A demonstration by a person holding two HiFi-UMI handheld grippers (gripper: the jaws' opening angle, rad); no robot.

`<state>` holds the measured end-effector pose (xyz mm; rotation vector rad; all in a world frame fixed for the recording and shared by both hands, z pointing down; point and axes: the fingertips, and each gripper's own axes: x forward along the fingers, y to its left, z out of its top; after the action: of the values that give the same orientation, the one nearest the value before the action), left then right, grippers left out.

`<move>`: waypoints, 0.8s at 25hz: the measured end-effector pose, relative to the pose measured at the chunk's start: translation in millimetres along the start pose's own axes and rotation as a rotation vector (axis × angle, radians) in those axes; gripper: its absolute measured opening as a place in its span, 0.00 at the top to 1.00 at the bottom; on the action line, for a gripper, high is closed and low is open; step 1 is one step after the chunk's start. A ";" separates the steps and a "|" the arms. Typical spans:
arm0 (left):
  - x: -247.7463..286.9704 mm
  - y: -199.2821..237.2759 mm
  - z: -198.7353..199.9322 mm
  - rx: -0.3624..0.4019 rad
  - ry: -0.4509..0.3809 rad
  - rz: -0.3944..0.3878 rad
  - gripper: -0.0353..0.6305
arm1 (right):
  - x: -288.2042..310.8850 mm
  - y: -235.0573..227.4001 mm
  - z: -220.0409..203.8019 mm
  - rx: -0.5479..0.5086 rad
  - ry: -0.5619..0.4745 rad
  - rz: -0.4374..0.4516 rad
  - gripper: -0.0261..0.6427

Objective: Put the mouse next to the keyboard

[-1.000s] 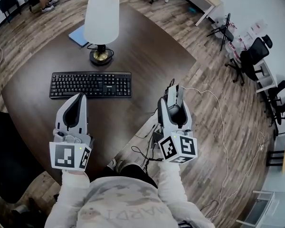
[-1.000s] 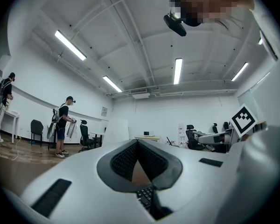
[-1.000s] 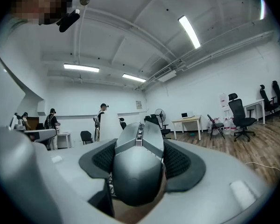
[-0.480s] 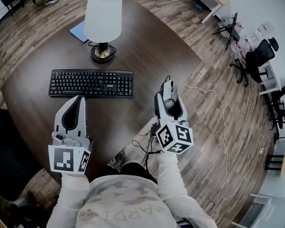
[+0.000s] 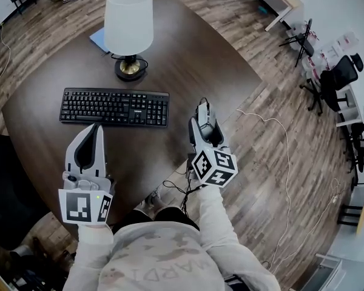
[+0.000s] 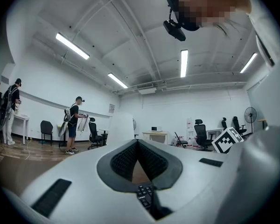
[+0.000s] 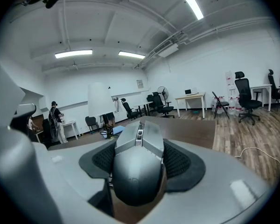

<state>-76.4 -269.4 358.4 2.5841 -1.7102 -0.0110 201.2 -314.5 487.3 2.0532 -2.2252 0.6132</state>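
A grey wired mouse (image 5: 204,117) (image 7: 138,164) is clamped between the jaws of my right gripper (image 5: 204,125) (image 7: 139,171), held above the table's right part, a little right of the black keyboard (image 5: 114,107). Its cable trails down past the table edge. My left gripper (image 5: 89,147) (image 6: 138,164) hovers in front of the keyboard's left half, jaws shut with nothing between them. A few keys of the keyboard (image 6: 143,195) show just under its jaws in the left gripper view.
A lamp with a white shade (image 5: 128,20) and a blue notebook (image 5: 99,40) stand behind the keyboard on the dark brown table (image 5: 188,59). Cables (image 5: 273,138) lie on the wood floor at right. Office chairs (image 5: 333,77) and people (image 6: 74,125) are farther off.
My right gripper has carried the mouse leftward and forward, from beyond the table's edge to over the tabletop near the keyboard's right end. The left gripper has barely shifted.
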 end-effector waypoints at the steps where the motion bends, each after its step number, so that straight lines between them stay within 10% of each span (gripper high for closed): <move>1: 0.8 -0.5 -0.7 0.001 0.002 0.008 0.94 | 4.3 -1.6 -3.7 0.002 0.012 0.005 0.50; 20: 19.3 -3.2 -18.2 0.016 0.057 0.105 0.94 | 76.6 -22.2 -69.3 -0.004 0.228 0.026 0.50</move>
<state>-65.4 -285.3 376.8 2.4765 -1.8298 0.0790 198.2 -365.6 579.6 1.8491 -2.1246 0.7999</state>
